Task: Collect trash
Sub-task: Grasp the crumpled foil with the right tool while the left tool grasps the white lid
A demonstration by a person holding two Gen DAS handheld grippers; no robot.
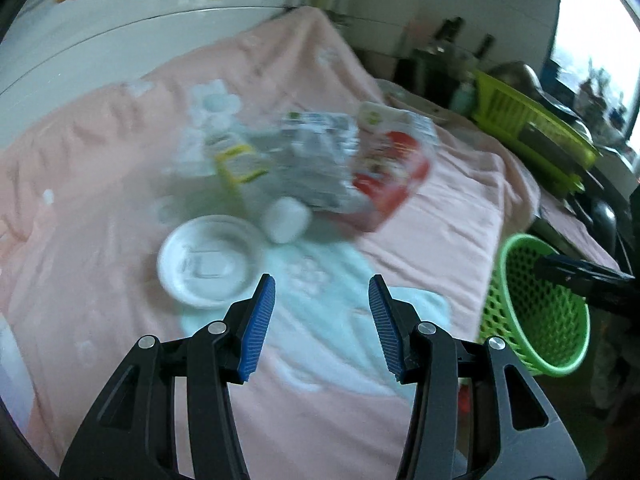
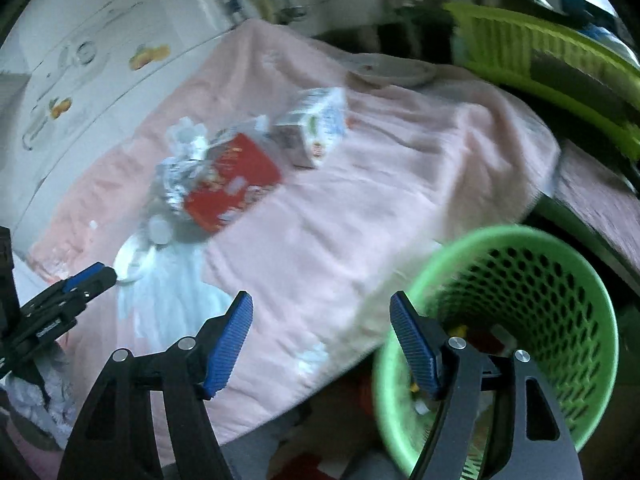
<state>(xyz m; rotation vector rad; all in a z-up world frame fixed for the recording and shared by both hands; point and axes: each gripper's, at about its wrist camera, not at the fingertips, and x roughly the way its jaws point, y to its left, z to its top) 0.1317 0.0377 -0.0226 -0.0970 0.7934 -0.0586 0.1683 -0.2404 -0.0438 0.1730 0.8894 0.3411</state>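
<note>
Trash lies on a pink blanket [image 1: 420,240]: a white paper bowl [image 1: 208,260], a white cap [image 1: 286,218], a silver foil wrapper [image 1: 316,160], a red snack bag [image 1: 392,176] and a yellow-edged packet [image 1: 240,160]. My left gripper [image 1: 322,292] is open and empty, just short of the bowl. My right gripper [image 2: 322,306] is open and empty, over the blanket's edge beside the green mesh bin [image 2: 520,320]. In the right wrist view I see the red bag [image 2: 232,184], the foil [image 2: 184,168] and a milk carton [image 2: 316,124].
The green bin [image 1: 536,304] stands off the blanket's right edge with some trash inside. A green dish rack [image 1: 532,132] and dark kitchen items are at the back right. A white fridge [image 1: 120,12] stands behind. A plate [image 2: 388,70] lies at the far edge.
</note>
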